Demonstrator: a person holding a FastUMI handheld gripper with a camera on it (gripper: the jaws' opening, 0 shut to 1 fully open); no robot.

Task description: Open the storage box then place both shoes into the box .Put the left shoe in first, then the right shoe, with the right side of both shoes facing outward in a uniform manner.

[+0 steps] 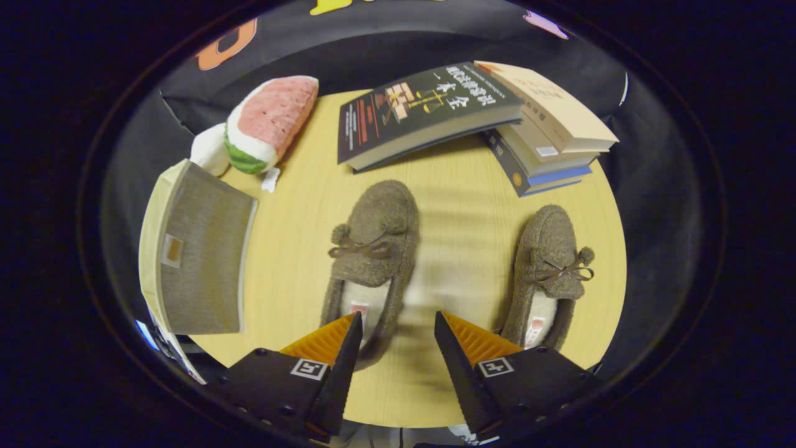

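The tongs point(398, 323) hang above the near edge of the round wooden worktop point(460, 224), spread wide apart with nothing gripped between them. One finger point(339, 342) overlaps the heel end of the nearer shoe, though whether it touches cannot be told from this angle.

That nearer shoe point(373, 249), a fuzzy brown slipper with a small bow and pompom, lies just ahead of the tongs at about 11 o'clock, toe pointing away. The second shoe point(550, 261), its match, lies at about 2 o'clock from the tongs, well apart from the first, heel close to the other finger and toe also pointing away. Bare worktop separates the pair.

The storage box point(199, 255), a grey fabric one with pale edging and a small tag on its facing panel, sits at about 9 o'clock, at the worktop's rim, its flap appearing closed.

Beyond the box, at about 10 o'clock, lies a plush watermelon slice point(267, 121). Past the shoes, at 12 o'clock, a dark-covered book point(423, 109) rests tilted, with one edge propped on a stack of books point(547, 137) at about 1 o'clock. Nothing lies between the nearer shoe and the box; the plush toy sits close to the box's far corner.
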